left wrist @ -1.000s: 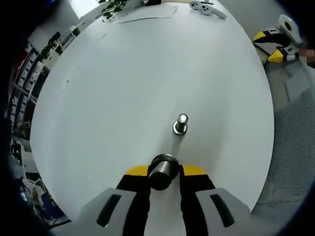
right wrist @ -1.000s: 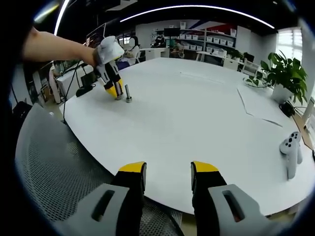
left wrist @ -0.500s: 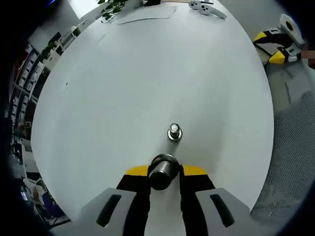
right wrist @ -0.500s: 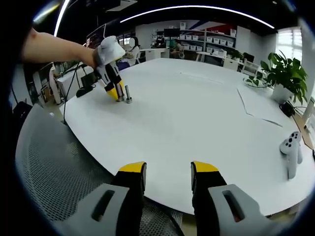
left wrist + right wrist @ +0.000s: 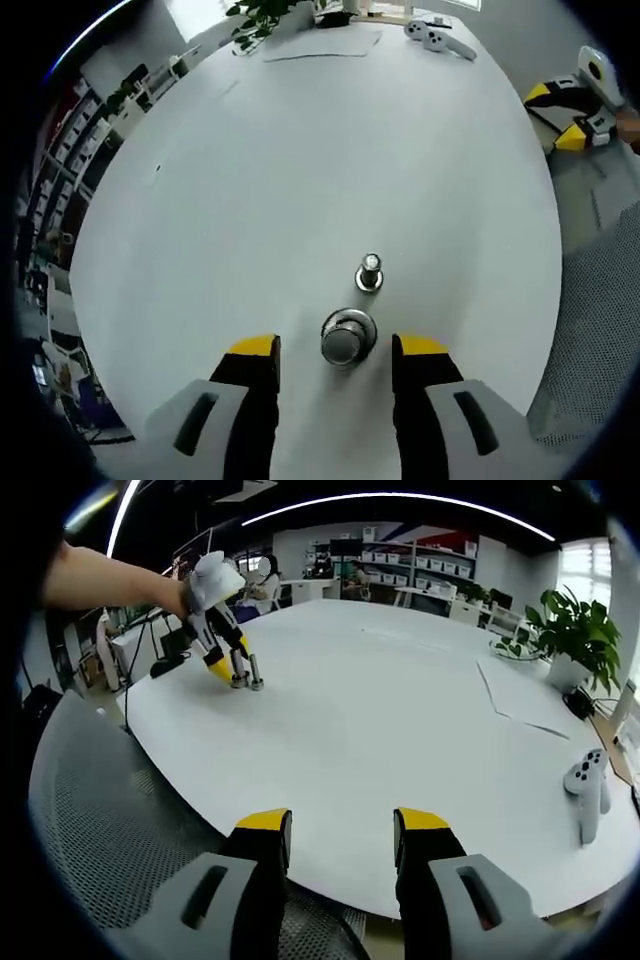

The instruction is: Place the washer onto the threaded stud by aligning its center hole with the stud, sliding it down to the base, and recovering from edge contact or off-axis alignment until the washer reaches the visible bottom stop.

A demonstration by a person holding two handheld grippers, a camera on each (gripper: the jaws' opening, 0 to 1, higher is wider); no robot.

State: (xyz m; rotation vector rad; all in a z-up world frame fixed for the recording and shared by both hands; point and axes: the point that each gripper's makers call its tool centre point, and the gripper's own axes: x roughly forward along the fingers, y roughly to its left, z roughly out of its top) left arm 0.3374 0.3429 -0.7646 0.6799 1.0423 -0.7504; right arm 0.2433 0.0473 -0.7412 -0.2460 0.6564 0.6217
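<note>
— What sat between your left gripper (image 5: 335, 345) jaws?
— A round, shiny metal stud (image 5: 348, 338) on the smooth white table (image 5: 300, 170) — jaws apart, not touching it. A second steel piece (image 5: 369, 274) stood just beyond.
— And your right gripper (image 5: 340, 825)?
— Spread wide, holding nothing, at the table's edge.

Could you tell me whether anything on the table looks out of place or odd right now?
Two separate metal pieces stand upright side by side: a wide-collared cylinder between the open left gripper's fingers, and the slimmer threaded stud just beyond. Nothing is stacked on the stud, tipped or damaged.
</note>
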